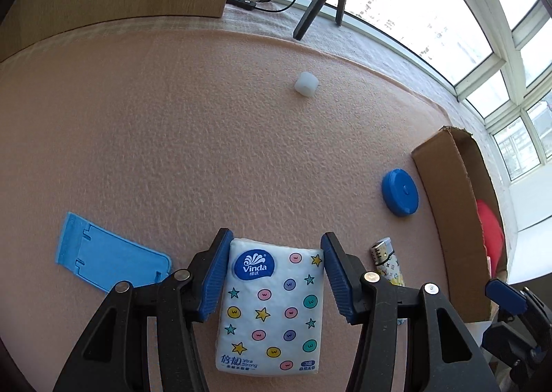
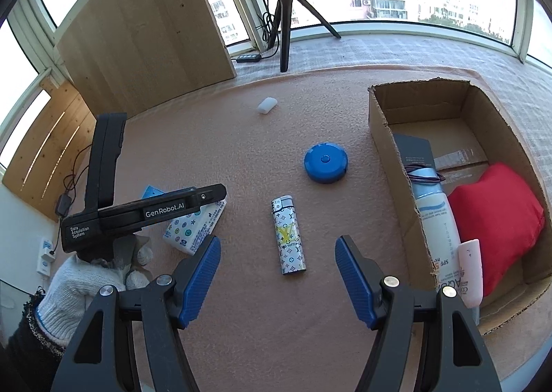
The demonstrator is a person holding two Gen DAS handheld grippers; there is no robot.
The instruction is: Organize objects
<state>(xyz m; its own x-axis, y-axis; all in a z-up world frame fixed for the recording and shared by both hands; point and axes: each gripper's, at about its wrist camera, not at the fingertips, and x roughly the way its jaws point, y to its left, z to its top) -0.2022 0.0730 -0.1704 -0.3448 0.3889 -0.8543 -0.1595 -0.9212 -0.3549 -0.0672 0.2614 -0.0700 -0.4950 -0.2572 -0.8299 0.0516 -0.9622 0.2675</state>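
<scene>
Left claw (image 1: 274,274) open, blue pads flanking the white star-printed tissue pack (image 1: 272,309) lying flat on pink tabletop (image 1: 172,133). Right claw (image 2: 277,274) open above patterned lighter (image 2: 289,235), left of cardboard box (image 2: 390,150).

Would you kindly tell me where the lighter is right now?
The lighter lies flat on the mat, centred ahead of the open right gripper, with the tissue pack to its left and the box to its right.

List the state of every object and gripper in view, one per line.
left gripper: open, fingers either side of the tissue pack
right gripper: open, above the lighter
tissue pack: flat on the mat, sealed
lighter: lying flat
blue round case: closed, on the mat
cardboard box: open, partly filled
white cap: lying on its side
</scene>
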